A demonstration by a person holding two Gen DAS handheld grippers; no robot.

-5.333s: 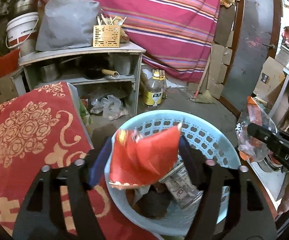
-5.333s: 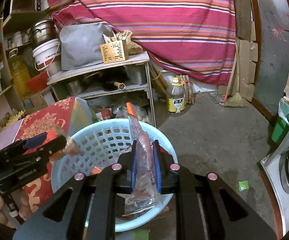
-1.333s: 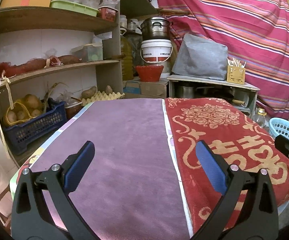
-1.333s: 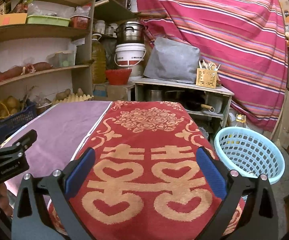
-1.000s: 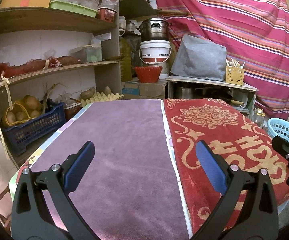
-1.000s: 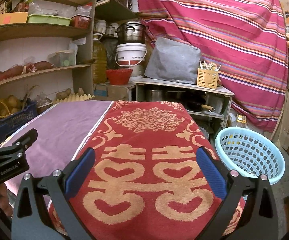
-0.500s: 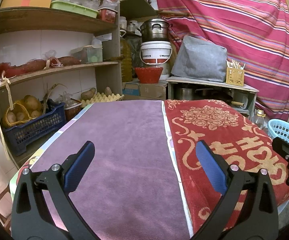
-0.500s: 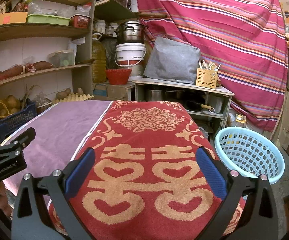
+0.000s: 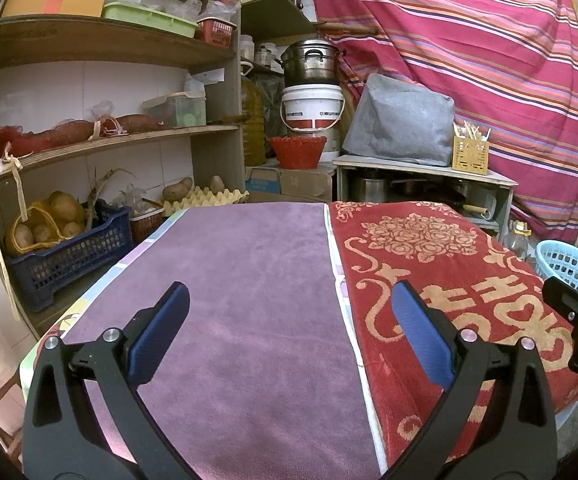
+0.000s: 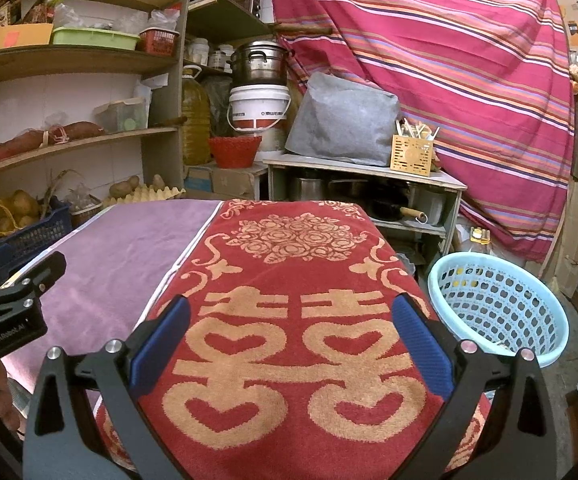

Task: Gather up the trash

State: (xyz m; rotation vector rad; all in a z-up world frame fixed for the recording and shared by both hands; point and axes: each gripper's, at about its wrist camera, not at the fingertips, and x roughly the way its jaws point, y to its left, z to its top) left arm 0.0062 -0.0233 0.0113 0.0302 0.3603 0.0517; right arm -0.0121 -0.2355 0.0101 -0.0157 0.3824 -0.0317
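In the left wrist view, the left hand-held gripper is hovering at the bottom centre of the frame with its blue pads spread wide and nothing between them. It is pointing along the counter, over the purple towel that is filling the middle of the frame, with the red patterned towel lying just beside it on the right. No wrapper or scrap is showing on either towel. At the right edge, part of the right hand-held gripper is poking in, and a sliver of the light blue basket is showing behind it.

In the right wrist view, the right hand-held gripper is sitting at the bottom centre, released and empty, above the red patterned towel. The light blue basket is standing on the floor at the lower right of the frame, just beside the counter's end; a few small bits are showing near its bottom, though what they are cannot be made out. The left hand-held gripper is reaching in from the left edge over the purple towel.

Judging by the bare towels and two empty tools, the collecting is looking finished or nearly so; any trash appears to be lying in the basket, and nothing left to pick up is visible on the counter.
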